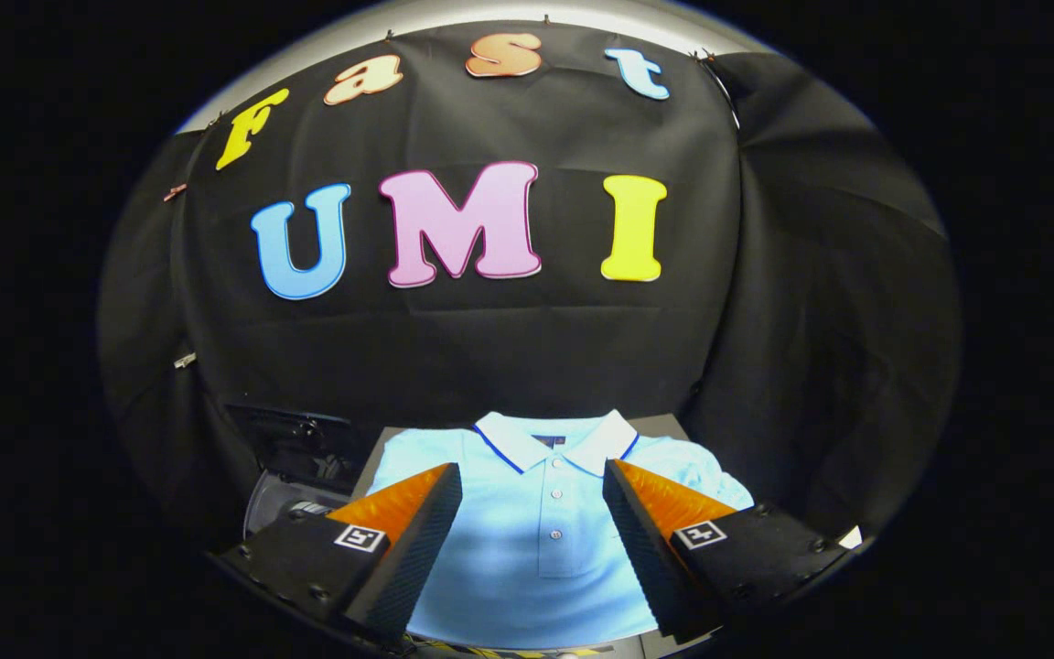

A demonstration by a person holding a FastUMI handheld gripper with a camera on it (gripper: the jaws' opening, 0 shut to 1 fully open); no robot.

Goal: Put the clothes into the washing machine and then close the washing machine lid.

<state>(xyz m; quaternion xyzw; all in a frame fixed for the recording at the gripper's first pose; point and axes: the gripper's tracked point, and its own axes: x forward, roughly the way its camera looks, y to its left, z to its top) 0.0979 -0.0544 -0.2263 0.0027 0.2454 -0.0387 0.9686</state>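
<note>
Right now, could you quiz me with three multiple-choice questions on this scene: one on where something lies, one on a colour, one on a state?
1. Where does the shirt lie?
A. between and just ahead of the fingers
B. hung on the wall
C. clamped in the gripper

2. What colour is the shirt's body?
A. red
B. light blue
C. black

3. How does the gripper stand?
A. shut on the shirt
B. open
C. shut on nothing

Answers:
1 A, it lies flat, showing in the gap between the fingers.
2 B, light blue with a white collar.
3 B, the fingers stand wide apart.
</note>
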